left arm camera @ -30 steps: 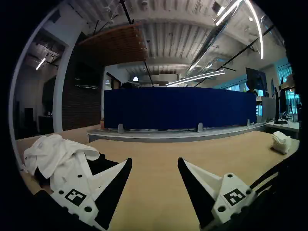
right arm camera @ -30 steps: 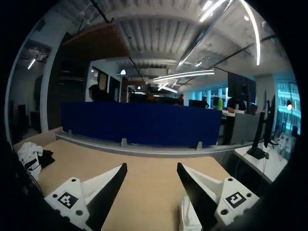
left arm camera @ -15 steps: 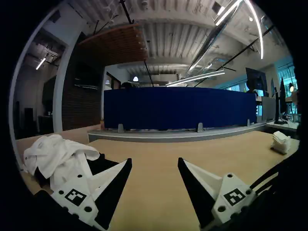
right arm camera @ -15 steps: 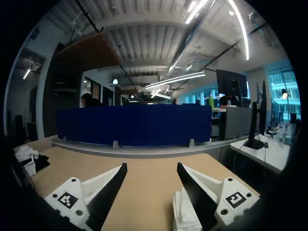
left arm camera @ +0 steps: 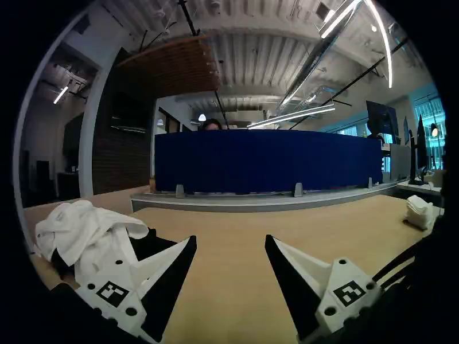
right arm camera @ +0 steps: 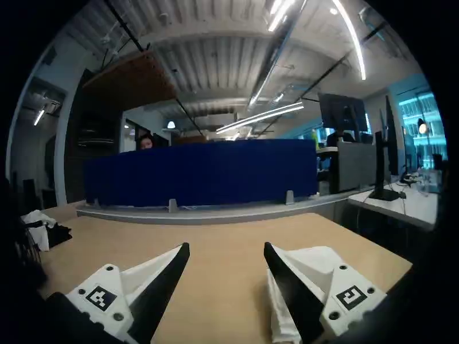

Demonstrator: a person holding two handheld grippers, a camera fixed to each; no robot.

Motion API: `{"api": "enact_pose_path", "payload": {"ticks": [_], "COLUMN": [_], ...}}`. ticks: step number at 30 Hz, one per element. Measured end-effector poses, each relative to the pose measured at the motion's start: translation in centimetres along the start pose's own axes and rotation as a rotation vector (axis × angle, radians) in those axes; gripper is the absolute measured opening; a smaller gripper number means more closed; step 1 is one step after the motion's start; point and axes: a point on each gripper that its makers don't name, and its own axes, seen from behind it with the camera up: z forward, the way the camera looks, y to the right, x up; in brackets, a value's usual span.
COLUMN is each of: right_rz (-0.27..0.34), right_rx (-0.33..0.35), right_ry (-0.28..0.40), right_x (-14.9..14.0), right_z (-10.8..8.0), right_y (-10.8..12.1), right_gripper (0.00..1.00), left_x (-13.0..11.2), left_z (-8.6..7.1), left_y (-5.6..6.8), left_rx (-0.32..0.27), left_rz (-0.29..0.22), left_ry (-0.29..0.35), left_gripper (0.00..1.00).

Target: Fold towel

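Note:
A crumpled white towel (left arm camera: 86,232) lies in a heap on the wooden table (left arm camera: 229,241) at the left of the left gripper view, partly behind my left finger. My left gripper (left arm camera: 229,258) is open above the bare tabletop with nothing between its fingers. A small folded white towel (left arm camera: 419,211) sits far right on the table. In the right gripper view that folded white towel (right arm camera: 312,264) lies on the table behind the right finger. My right gripper (right arm camera: 226,264) is open and holds nothing. The crumpled towel (right arm camera: 37,226) shows far left there.
A blue divider panel (left arm camera: 267,160) on a grey rail runs along the table's far edge. A dark object (left arm camera: 146,243) lies beside the crumpled towel. A person's head shows behind the divider. Desks with monitors (right arm camera: 367,172) stand to the right of the table.
The right gripper has swung and lowered, so the folded towel now shows fuller behind its right finger. The left gripper has stayed still. A person's head has appeared above the divider.

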Motion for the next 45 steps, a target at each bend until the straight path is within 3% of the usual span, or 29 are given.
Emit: {"api": "enact_pose_path", "payload": {"ticks": [6, 12, 18, 32, 45], "right_rz": [0.003, -0.018, -0.006, 0.013, -0.063], "right_rx": [-0.032, -0.017, 0.005, 0.003, 0.001], "right_ry": [-0.004, 0.001, 0.0, 0.02, 0.039], "right_x": [-1.7, -2.3, -3.0, -3.2, -4.1], "right_z": [0.9, 1.2, 1.1, 0.5, 0.2], "right_y": [0.3, -0.7, -1.7, -1.6, -2.2], "right_gripper": [1.0, 1.0, 1.0, 1.0, 1.0], "left_x": [0.0, 0.0, 0.0, -0.1, 0.0], "left_z": [0.0, 0.0, 0.0, 0.0, -0.1], "left_y": [0.0, 0.0, 0.0, -0.1, -0.1], "left_rx": [0.0, 0.0, 0.0, 0.0, 0.0], "left_rz": [0.0, 0.0, 0.0, 0.0, 0.0], "left_ry": [0.0, 0.0, 0.0, 0.0, 0.0], "left_gripper": [0.88, 0.88, 0.88, 0.88, 0.88]}}
